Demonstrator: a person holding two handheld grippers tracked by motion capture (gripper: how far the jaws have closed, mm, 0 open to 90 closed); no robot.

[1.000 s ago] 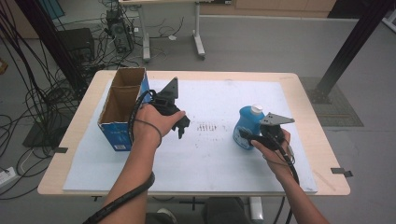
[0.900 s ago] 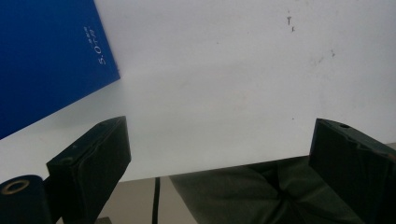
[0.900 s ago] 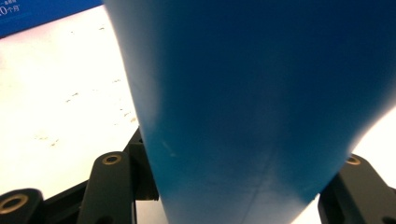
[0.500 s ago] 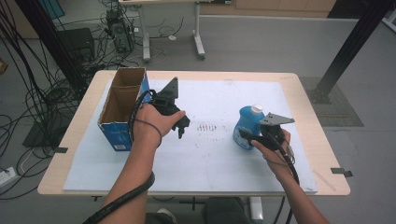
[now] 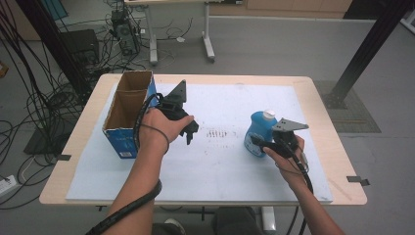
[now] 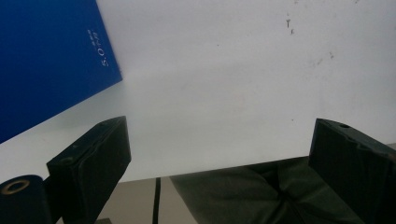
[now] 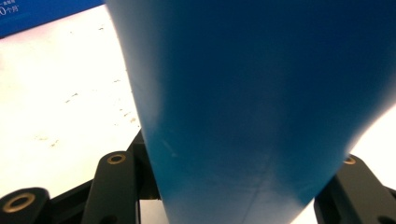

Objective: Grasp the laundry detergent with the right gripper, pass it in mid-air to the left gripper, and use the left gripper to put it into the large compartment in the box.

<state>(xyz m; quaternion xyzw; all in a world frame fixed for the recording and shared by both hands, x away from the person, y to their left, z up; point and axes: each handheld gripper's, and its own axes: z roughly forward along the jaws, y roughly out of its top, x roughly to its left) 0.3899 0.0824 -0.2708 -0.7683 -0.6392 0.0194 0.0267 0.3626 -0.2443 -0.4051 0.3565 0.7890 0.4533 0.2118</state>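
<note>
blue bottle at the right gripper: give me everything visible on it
The blue bottle looks like smooth, glossy plastic, with a rounded body that narrows upward to a white cap. It stands upright on the white mat, right of centre, apart from the open cardboard box at the left. The right gripper is shut on its lower body, one of the fingers on each side. In the right gripper view its surface shows a faint seam and light scuffs. No label is legible.

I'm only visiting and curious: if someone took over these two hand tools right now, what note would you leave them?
Right tongs: shut on the blue bottle, which stands upright on the white mat.
Left tongs: open, holding nothing, beside the open cardboard box.
Done: bottle gripped.
Left: probably lift it and carry it to the box; it is not in yet.
</note>
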